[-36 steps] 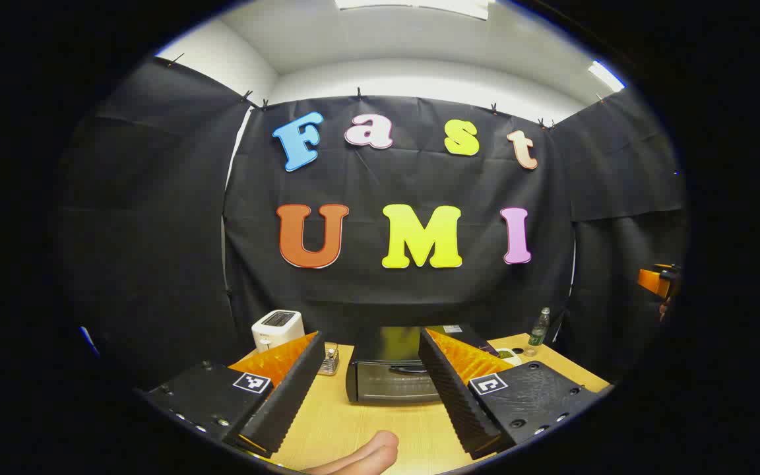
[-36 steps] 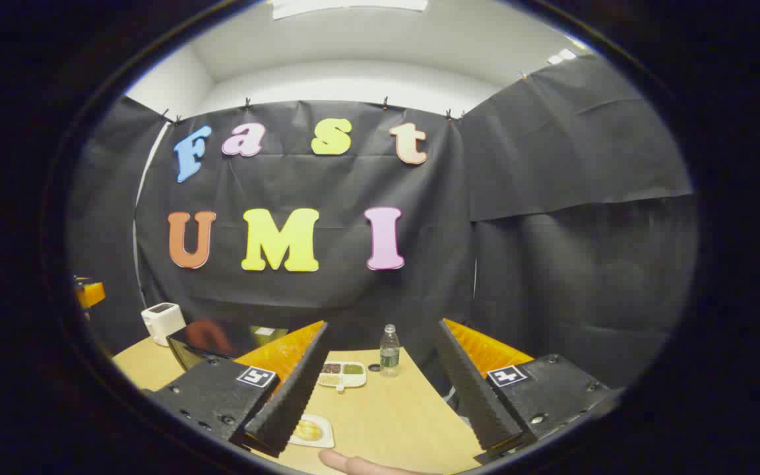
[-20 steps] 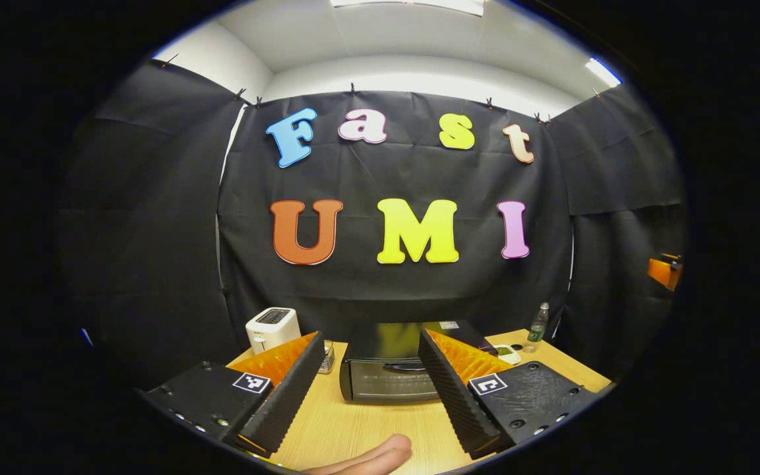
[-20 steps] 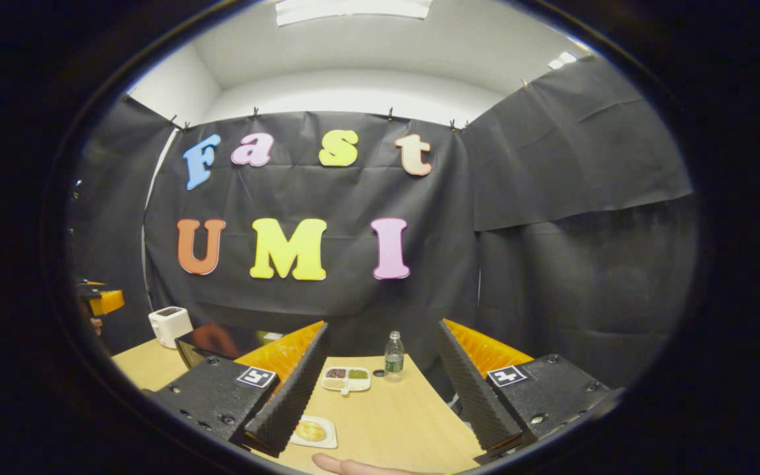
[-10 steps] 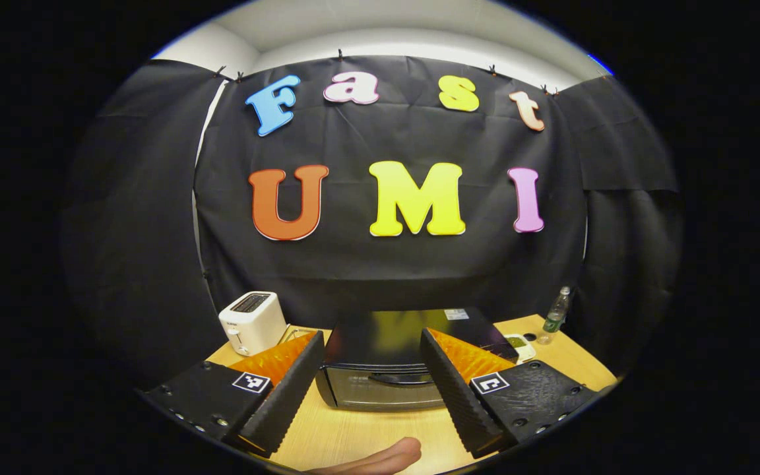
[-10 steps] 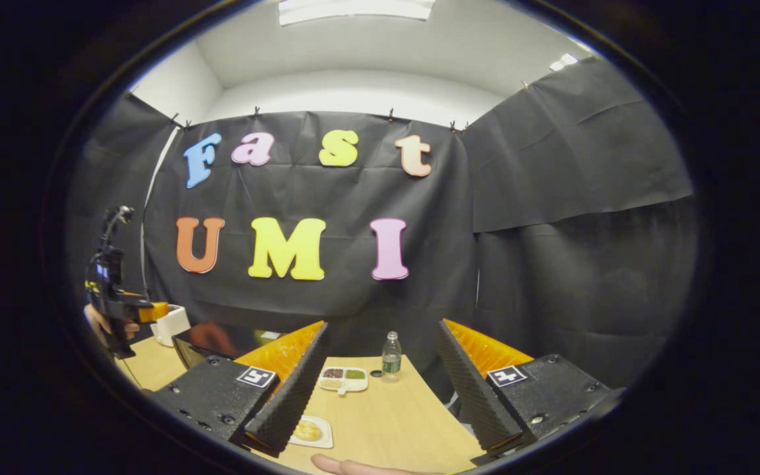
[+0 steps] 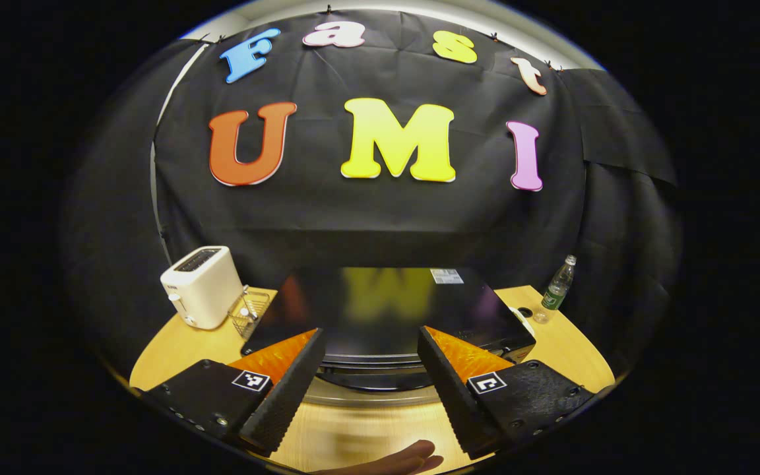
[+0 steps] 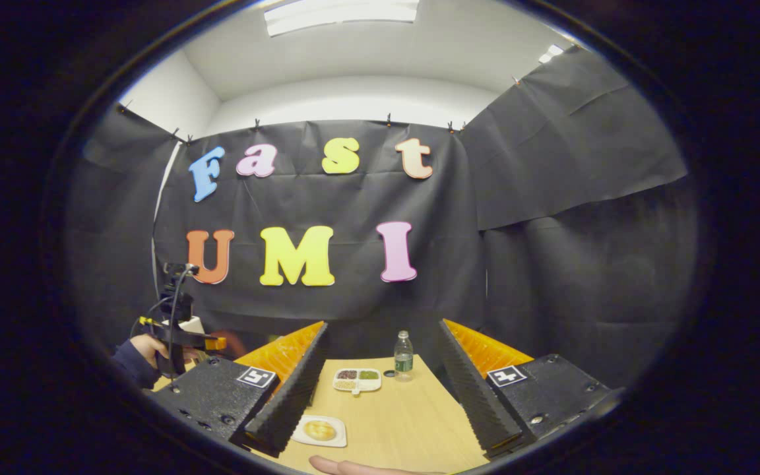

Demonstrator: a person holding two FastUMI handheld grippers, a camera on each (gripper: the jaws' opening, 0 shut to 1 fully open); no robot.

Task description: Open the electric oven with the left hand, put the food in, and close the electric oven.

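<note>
Left tongs [image 7: 369,376] gape over the oven [image 7: 386,310] (door shut) — right tongs [image 8: 380,389] likewise parted.

Toaster [image 7: 202,287] left of oven [image 7: 386,310]; bottle [image 7: 559,284] right.

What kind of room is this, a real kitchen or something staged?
Most likely staged: a mock kitchen booth for recording. Black cloth hangs as walls round one wooden table, which carries a toaster, an oven and a plate of food.
</note>
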